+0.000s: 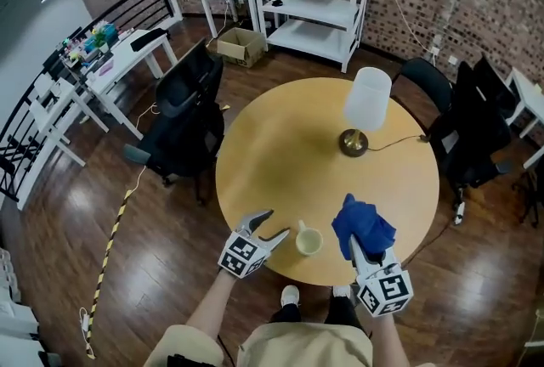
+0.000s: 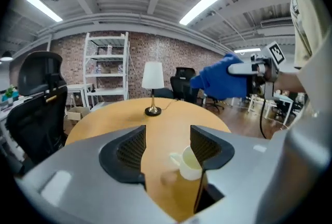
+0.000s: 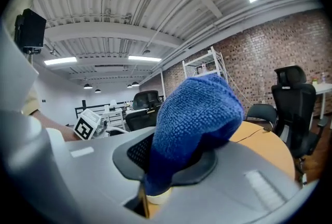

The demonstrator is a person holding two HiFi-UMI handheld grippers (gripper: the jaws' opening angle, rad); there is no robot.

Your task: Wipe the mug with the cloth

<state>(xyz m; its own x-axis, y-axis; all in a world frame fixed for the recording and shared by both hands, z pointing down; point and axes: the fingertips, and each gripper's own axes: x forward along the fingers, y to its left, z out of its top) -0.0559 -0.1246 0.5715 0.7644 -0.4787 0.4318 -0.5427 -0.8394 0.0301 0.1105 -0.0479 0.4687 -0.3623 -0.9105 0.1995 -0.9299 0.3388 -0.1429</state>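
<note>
The mug (image 1: 308, 240) stood upright on the table (image 1: 280, 144), near the edge closest to the person, with its handle turned toward the left gripper (image 1: 277, 223). That gripper held nothing. Its jaws were spread wide, tips just short of the handle. In the left gripper view the mug (image 2: 189, 163) lay ahead of the gap and partly behind one jaw, not yet between the two.

On the mug's other side, the right gripper (image 1: 364, 253) had its jaws clamped on the cloth (image 1: 363, 225), which bunched up above them, clear of the mug. In the right gripper view the cloth (image 3: 194, 119) filled the space between the jaws, and a pale sliver beneath it was likely the mug's rim. A lamp (image 1: 365, 106) stood well apart, farther across the table.

Wiping seemed not yet begun; this looked like the approach. Next, the left jaws would probably need to shift sideways to line up with the handle or wall and close to steady the mug. The cloth would then come down onto the rim without tipping it.
</note>
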